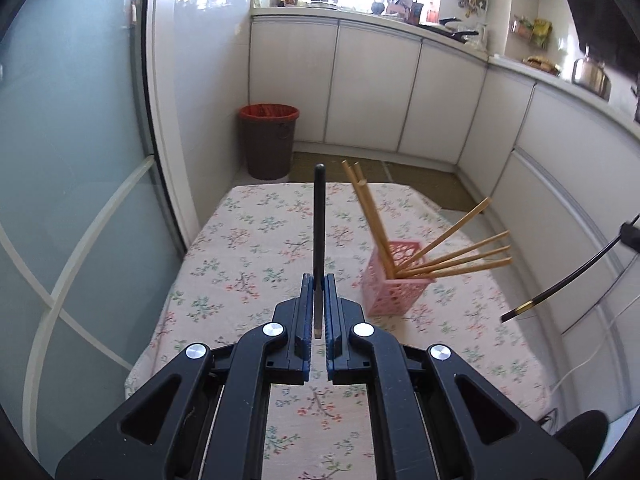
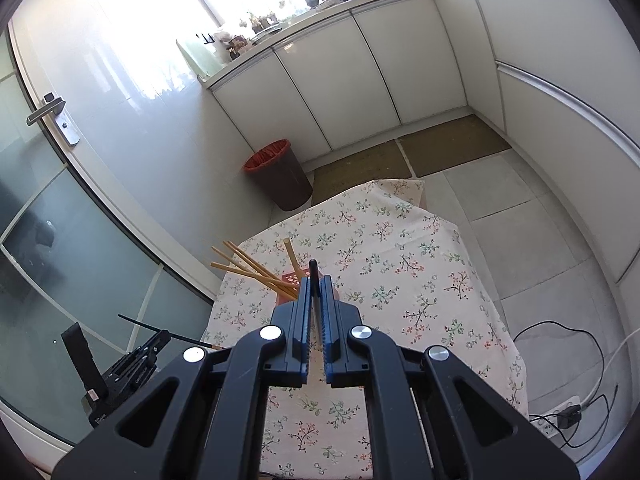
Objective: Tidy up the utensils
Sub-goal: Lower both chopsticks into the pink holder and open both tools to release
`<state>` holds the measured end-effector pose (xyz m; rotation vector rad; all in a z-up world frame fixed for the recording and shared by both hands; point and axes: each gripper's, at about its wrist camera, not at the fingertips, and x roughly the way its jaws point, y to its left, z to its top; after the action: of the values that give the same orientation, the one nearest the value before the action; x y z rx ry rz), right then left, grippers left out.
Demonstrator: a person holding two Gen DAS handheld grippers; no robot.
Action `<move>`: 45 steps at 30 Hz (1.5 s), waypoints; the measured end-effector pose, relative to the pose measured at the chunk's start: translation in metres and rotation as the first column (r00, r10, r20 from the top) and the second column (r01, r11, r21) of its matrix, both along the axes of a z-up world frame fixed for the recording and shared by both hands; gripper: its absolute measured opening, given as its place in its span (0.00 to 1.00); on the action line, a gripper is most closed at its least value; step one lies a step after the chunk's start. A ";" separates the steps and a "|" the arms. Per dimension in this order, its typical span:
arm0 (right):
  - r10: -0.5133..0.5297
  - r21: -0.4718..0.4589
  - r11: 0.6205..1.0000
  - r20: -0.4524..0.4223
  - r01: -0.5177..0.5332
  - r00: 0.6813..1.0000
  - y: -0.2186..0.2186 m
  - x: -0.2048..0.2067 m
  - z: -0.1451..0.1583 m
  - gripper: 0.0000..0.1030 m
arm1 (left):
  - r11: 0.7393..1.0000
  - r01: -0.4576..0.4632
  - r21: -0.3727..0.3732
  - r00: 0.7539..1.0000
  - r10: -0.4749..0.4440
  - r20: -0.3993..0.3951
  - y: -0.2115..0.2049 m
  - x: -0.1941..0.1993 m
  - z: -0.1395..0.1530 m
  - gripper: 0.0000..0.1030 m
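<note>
A pink lattice utensil holder (image 1: 394,278) stands on the floral tablecloth (image 1: 260,240) and holds several wooden chopsticks (image 1: 460,256) that lean out of it. My left gripper (image 1: 319,280) is shut on a black chopstick (image 1: 319,216) that points forward, left of the holder. My right gripper (image 2: 316,284) is shut on a second black chopstick (image 2: 314,270), directly above the holder (image 2: 290,280), which its fingers partly hide. That second chopstick also shows at the right of the left wrist view (image 1: 568,276). The left gripper appears at lower left in the right wrist view (image 2: 132,364).
A brown bin with a red liner (image 1: 269,140) stands on the floor beyond the table, by white cabinets (image 1: 376,88). A glass door (image 1: 72,160) is on the left. Cables and a power strip (image 2: 560,420) lie on the floor to the right.
</note>
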<state>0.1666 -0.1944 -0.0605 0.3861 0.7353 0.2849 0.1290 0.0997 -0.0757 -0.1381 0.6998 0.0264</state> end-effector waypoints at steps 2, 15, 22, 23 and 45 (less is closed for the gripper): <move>0.000 0.003 1.000 0.005 0.000 1.000 -0.001 0.000 0.002 0.05 | 0.999 0.010 -0.039 1.000 -0.009 0.003 0.005 0.002 0.006 0.04; -0.043 0.002 0.999 0.084 0.043 0.996 -0.019 0.007 0.041 0.05 | 0.991 0.131 -0.036 0.987 -0.127 0.094 -0.037 0.041 0.048 0.04; -0.082 0.012 0.997 0.139 0.081 0.987 -0.031 0.025 0.074 0.05 | 0.988 0.152 -0.031 0.988 -0.151 0.035 -0.065 0.085 0.019 0.04; -0.085 0.010 0.996 0.148 0.084 0.985 -0.031 0.029 0.080 0.05 | 0.988 0.153 -0.031 0.988 -0.152 0.025 -0.068 0.091 0.013 0.04; 0.071 -0.143 0.989 0.200 -0.043 0.977 0.116 0.128 0.102 0.05 | 0.951 -0.048 -0.307 0.980 0.104 0.171 0.062 0.035 0.049 0.24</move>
<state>0.2948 -0.0781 0.0416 0.2006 0.5600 0.3211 0.1639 0.1620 -0.0272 -0.4564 0.5078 -0.0195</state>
